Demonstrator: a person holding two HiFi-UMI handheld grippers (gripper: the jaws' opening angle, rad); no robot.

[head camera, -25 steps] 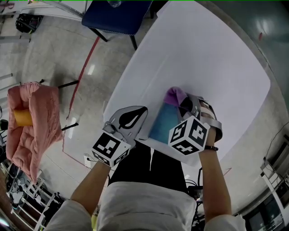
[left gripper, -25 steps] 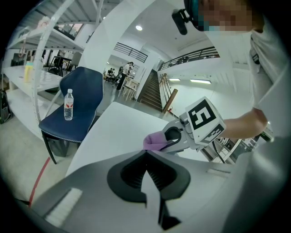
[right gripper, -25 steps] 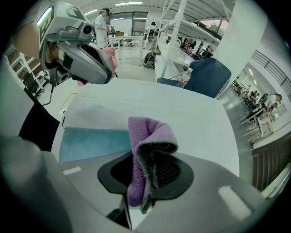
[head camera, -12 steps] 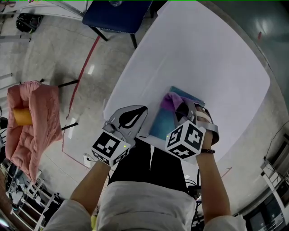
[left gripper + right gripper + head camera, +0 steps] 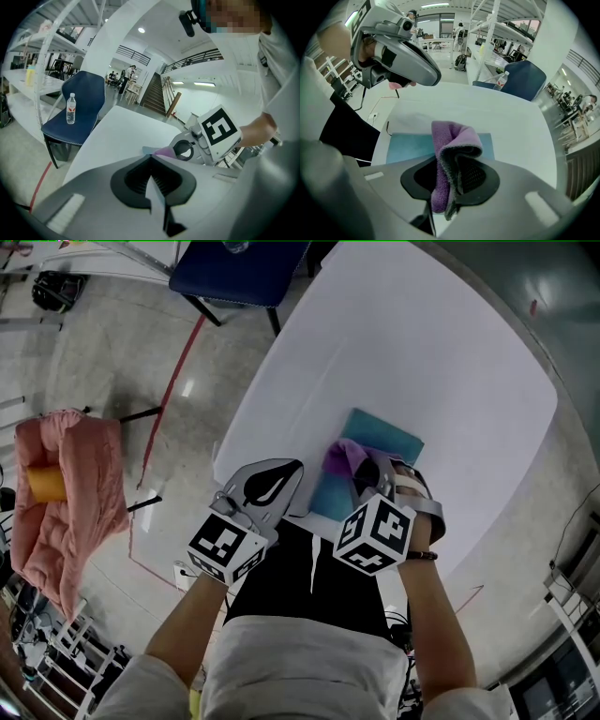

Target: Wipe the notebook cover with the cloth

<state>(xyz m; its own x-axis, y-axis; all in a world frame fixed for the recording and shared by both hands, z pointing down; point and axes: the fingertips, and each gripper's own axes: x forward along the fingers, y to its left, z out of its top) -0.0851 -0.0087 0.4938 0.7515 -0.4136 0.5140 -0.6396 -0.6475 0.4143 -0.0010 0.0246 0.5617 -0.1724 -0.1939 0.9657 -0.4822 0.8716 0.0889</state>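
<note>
Cloth [image 5: 452,140] in right gripper [image 5: 364,474]: purple. Notebook [image 5: 380,439] under it: teal. Worktop [image 5: 422,343]: white. Gripper cubes: black-white square markers.

White table [image 5: 422,343], teal notebook [image 5: 382,441] lying flat on it near the front edge

A white desk [image 5: 403,352] with rounded corners stands on a glossy grey concrete floor [image 5: 94,362] marked by a red line [image 5: 180,381]. A blue chair [image 5: 246,273] at the desk's far edge carries a water bottle [image 5: 71,108] on its seat. A pink quilt [image 5: 75,488] lies heaped off to one side. Beyond, white shelving racks [image 5: 499,28], a staircase [image 5: 151,91] and ceiling strip lights [image 5: 436,5] fill a bright open hall, with people [image 5: 126,79] standing far off.
</note>
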